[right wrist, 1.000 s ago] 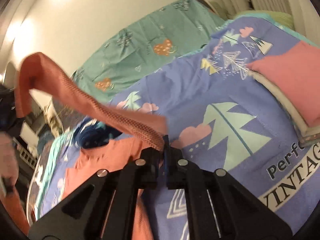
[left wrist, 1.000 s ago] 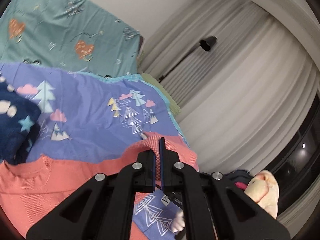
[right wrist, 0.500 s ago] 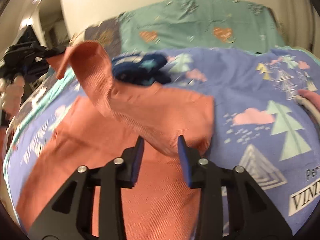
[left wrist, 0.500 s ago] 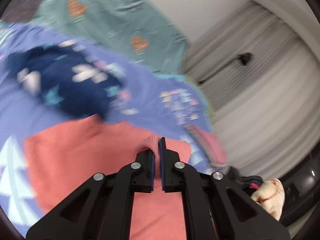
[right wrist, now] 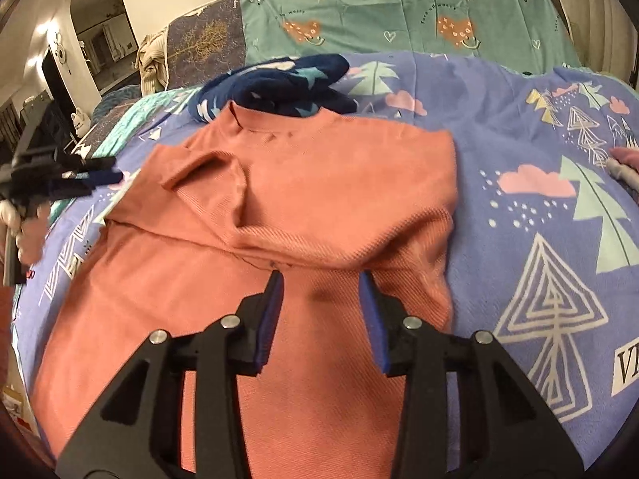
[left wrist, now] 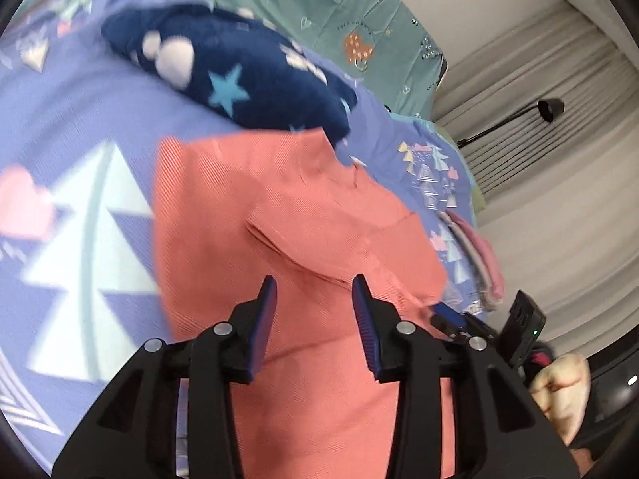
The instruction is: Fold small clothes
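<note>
Both sleeves now let go and laid inward across the chest of the coral sweater [right wrist: 303, 183], flat mid-bedspread [right wrist: 539, 207] below the navy fleece [left wrist: 239, 76]; left gripper [left wrist: 313, 299] opening, right gripper [right wrist: 321, 295] parted, both empty; bottom-up fold likely next.

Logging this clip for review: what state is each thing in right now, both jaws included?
Coral shirt: flat on the bedspread, both sleeves folded in across the chest, gripped by nothing.
Left gripper: jaws opening, over the shirt, nothing pinched.
Right gripper: jaws apart, over the shirt, nothing pinched.
Navy starred garment: bunched up, unfolded, above the shirt's collar.
Pink clothes: lying at the bedspread's edge.
Bedspread: spread out, slightly rumpled.
</note>
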The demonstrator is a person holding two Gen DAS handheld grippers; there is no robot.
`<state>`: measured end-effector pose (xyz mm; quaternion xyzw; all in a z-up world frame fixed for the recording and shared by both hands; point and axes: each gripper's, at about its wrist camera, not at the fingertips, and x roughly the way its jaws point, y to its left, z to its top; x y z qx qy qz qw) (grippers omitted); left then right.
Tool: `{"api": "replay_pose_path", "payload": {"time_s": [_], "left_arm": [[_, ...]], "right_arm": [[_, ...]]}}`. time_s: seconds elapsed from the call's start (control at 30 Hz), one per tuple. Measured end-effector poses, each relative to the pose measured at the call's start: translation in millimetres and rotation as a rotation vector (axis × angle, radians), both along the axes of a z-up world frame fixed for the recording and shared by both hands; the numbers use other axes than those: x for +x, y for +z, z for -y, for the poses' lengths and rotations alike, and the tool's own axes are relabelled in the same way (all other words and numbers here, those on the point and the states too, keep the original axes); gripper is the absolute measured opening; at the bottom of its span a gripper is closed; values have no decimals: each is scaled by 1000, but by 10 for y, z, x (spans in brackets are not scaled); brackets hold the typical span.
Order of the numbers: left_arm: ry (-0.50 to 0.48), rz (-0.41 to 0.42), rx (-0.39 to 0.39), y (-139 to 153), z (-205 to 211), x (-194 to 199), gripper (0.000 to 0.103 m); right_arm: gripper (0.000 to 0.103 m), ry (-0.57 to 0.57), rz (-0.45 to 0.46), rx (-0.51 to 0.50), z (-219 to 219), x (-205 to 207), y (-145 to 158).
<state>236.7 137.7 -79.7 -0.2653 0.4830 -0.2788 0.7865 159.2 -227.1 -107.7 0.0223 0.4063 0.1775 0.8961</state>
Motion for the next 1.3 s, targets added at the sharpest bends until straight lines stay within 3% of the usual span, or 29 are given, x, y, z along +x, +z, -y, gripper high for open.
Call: {"api": "replay_pose_path", "payload": {"time_s": [0.1,0.23,0.37,0.43,0.5,0.6,0.7,0.77,0.83,0.87,0.97,1.07,1.23,1.3], "left_arm": [[8,-42,-63,-118,163,29,40],[82,-103,-122,-282,254,182,55],[150,-191,-132,-503,357,335,52],[160,-174,-127,-487,377,360,8],[149,-156,-145,-407,389,386,8],[94,-24,-121,49,408,386,8],[23,116,-47,547,325,307,9],[-22,155,19,657,216,238,17],[-55,159,74,596,63,158,43],[-40,142,113,491,-57,97,46],[31,39,177,122,-348,0,45],[60,-3,136,-74,-455,-72,45],[10,37,100,-26,-136,-77,45],[-6,53,122,1,92,-42,45]], "right_arm": [[40,28,23,25,-118,6,108],[40,102,75,-21,-448,82,289],[41,151,93,-27,-660,109,363],[43,151,83,-22,-665,104,328],[43,132,55,-24,-613,105,246],[43,97,39,-19,-486,77,190],[44,69,38,6,-344,54,188],[44,54,38,6,-286,47,165],[44,42,30,3,-238,46,122],[45,30,21,-4,-210,52,81],[45,-33,-27,-36,-116,122,-84],[40,-72,-49,-10,-14,141,-158],[40,-66,-14,-5,-25,103,-63],[40,-59,-4,11,-42,95,-24]]}}
